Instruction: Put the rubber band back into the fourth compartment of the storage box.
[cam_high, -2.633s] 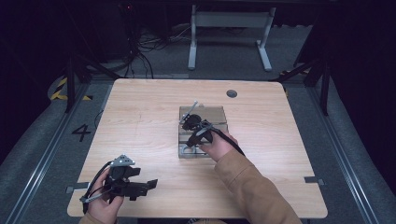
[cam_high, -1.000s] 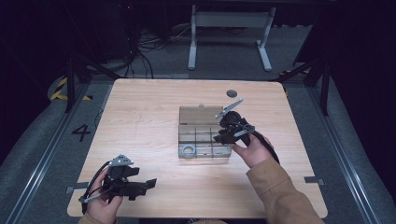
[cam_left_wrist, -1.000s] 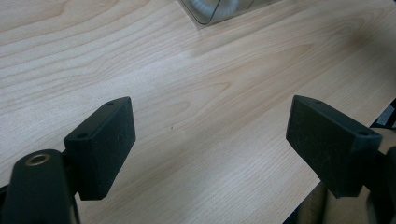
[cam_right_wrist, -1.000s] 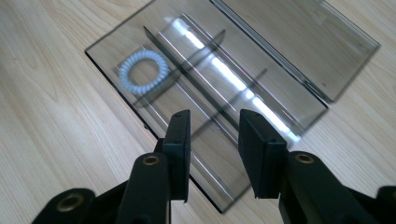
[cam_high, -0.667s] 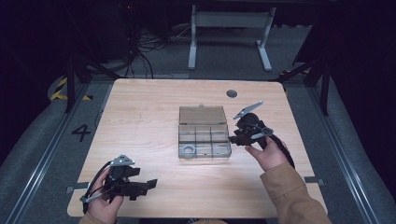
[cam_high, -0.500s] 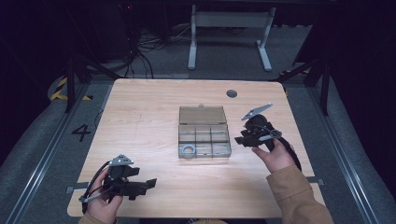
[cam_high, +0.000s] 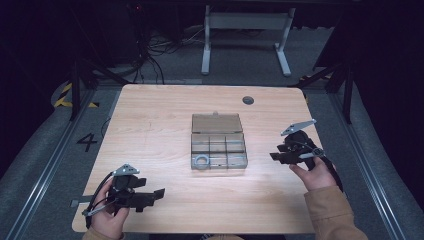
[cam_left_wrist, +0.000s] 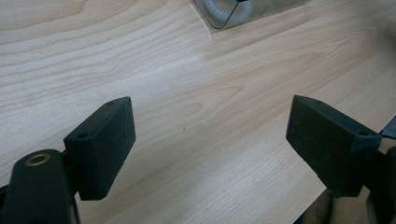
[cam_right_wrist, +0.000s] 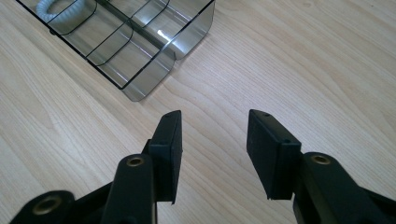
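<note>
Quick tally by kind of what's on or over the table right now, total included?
Clear compartment box, lid open: 1
White coiled ring, in the box's near-left compartment: 1
Grippers, both open with nothing between the jaws: 2, the left gripper and the right gripper
Total: 4

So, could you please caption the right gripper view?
Open right gripper, nothing between its jaws, beside the clear box.
</note>
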